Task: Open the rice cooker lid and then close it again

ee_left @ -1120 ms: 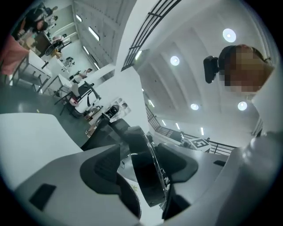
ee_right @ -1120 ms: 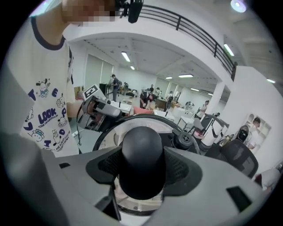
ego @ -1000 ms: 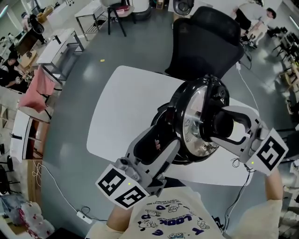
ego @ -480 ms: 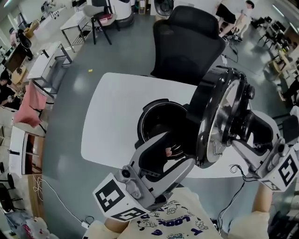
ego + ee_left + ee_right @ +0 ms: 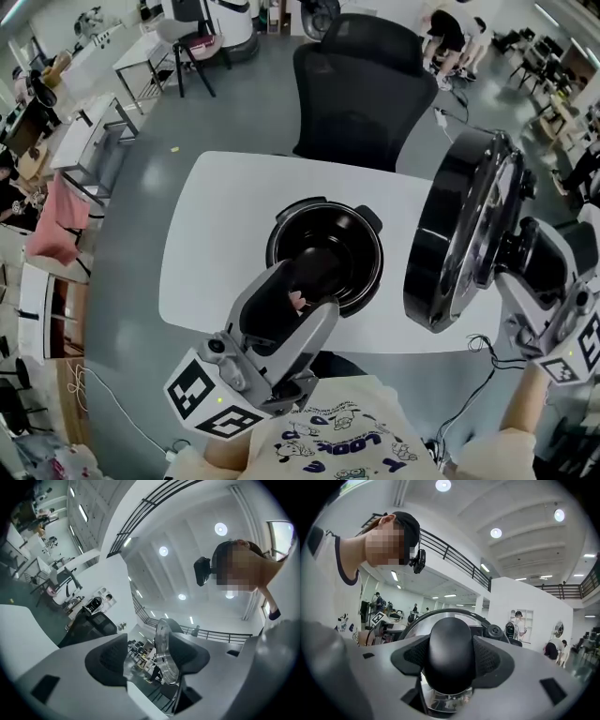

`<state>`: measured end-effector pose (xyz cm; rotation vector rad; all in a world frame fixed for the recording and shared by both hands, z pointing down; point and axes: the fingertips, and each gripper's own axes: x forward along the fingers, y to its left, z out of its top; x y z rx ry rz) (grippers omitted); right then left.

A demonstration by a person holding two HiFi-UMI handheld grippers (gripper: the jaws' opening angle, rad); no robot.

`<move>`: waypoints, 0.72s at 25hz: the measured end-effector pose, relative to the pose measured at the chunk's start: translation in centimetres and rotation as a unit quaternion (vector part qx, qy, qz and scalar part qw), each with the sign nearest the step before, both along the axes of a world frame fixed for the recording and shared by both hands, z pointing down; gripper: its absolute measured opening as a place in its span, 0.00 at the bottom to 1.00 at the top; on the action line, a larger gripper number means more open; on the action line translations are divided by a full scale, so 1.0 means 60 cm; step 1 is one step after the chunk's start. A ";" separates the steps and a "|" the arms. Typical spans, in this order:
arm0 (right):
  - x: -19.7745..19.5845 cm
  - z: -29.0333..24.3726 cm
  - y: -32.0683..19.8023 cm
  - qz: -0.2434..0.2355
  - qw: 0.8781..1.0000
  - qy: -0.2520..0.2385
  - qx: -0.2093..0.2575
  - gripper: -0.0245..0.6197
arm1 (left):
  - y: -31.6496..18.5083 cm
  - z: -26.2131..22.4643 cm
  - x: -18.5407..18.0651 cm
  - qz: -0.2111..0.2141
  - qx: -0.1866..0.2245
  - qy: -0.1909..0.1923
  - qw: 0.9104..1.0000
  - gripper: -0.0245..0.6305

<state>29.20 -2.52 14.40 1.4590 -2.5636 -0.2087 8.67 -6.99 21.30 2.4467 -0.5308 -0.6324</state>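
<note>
While the rice cooker [image 5: 367, 246] sits open in the middle of the white table [image 5: 216, 244], its dark inner bowl bare to the ceiling, the lid [image 5: 457, 234] is off it altogether. The lid stands on edge in the air to the right of the pot, clear of the rim, above the table's right-hand end. Its thick black shell is turned toward the cooker and its knobbed face toward the person's right side.

The right gripper [image 5: 521, 251] has it by the knob [image 5: 450, 651]. In the right gripper view the two padded jaws press on either side of that round black knob, with the shiny disc of the lid showing behind it.

The left gripper [image 5: 298, 281] hangs at the near side of the pot, its tips over the near rim as seen from the head camera; I cannot say whether they touch it. Its jaws stand apart with nothing between them, and through the gap the left gripper view catches the edge of the raised lid.

A black office chair [image 5: 361, 89] stands just behind the table's far edge. Other desks and people are well beyond it.
</note>
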 end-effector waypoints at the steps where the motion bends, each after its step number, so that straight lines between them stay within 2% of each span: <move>1: -0.005 0.001 0.000 -0.002 1.000 0.001 -0.001 0.49 | 0.000 0.002 -0.009 -0.006 -0.001 0.000 1.000 0.45; 7: -0.020 0.019 0.008 -0.037 0.999 0.022 -0.024 0.49 | 0.032 0.010 -0.022 -0.030 -0.009 -0.002 1.000 0.45; 10: -0.032 0.024 -0.020 -0.063 0.997 0.035 -0.041 0.49 | 0.027 0.003 -0.027 -0.045 -0.012 -0.002 0.999 0.45; 18: -0.126 0.085 -0.087 -0.141 0.982 0.078 -0.101 0.49 | 0.013 0.026 -0.097 -0.092 -0.031 -0.010 0.995 0.45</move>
